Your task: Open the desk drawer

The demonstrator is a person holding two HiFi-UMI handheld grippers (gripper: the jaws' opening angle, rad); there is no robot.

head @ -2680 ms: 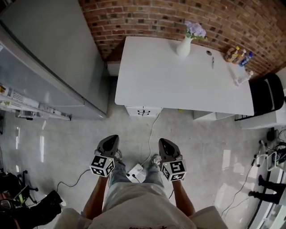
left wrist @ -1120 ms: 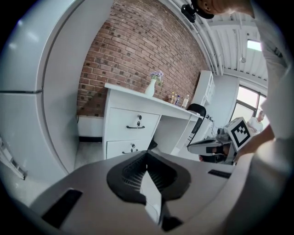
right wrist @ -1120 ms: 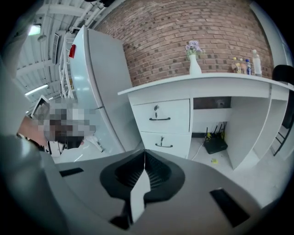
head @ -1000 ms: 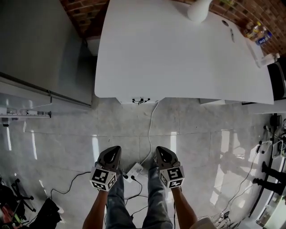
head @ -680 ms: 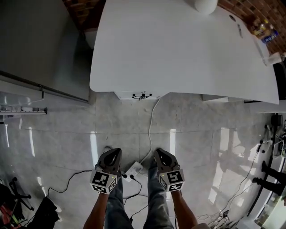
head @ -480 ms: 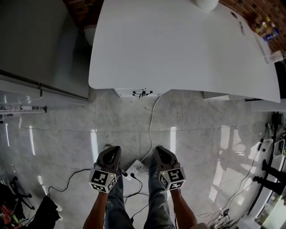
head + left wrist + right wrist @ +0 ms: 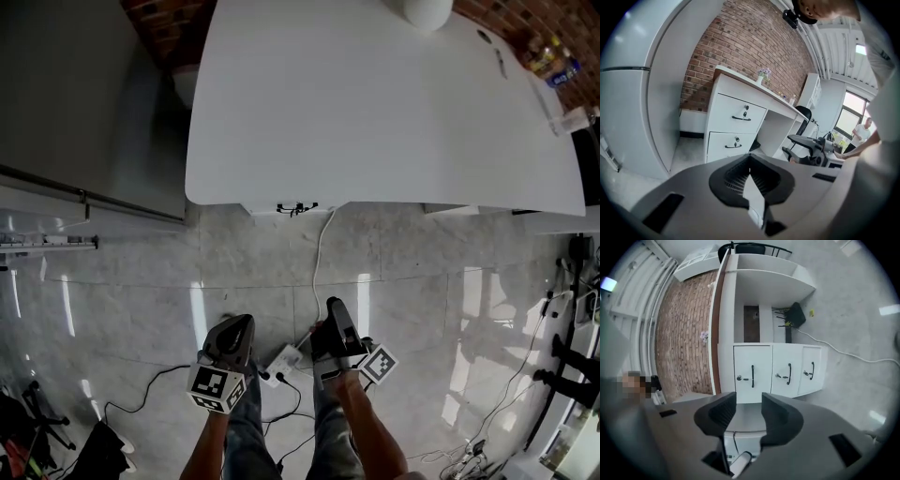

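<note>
- Held right gripper (image 7: pixel 335 306) on its side, jaws just opened apart, nothing between, probably to straddle a drawer handle (image 7: pixel 752 376).
- Held left gripper (image 7: pixel 235 326) pinched together, idle.
- Desk drawers (image 7: pixel 292 210) at 12 o'clock, closed, well apart.

— What's the tool (image 7: pixel 750 159) doing?
— Its jaws meet at the tips, with nothing between them.
— And ahead of it?
— A white desk (image 7: pixel 774 126), its drawer fronts turned toward the tool. The top drawer (image 7: pixel 740 114) and the lower drawer (image 7: pixel 733 143) both sit flush, each with a dark handle and a lock above it.
— Anything on the desk?
— A small vase of flowers (image 7: pixel 763 75) far back, by the brick wall (image 7: pixel 740 42).
— To the sides?
— A tall grey cabinet (image 7: pixel 633 93) on the left. On the right there's a black office chair (image 7: pixel 805 115) and, nearer, the second tool (image 7: pixel 806 146).
</note>
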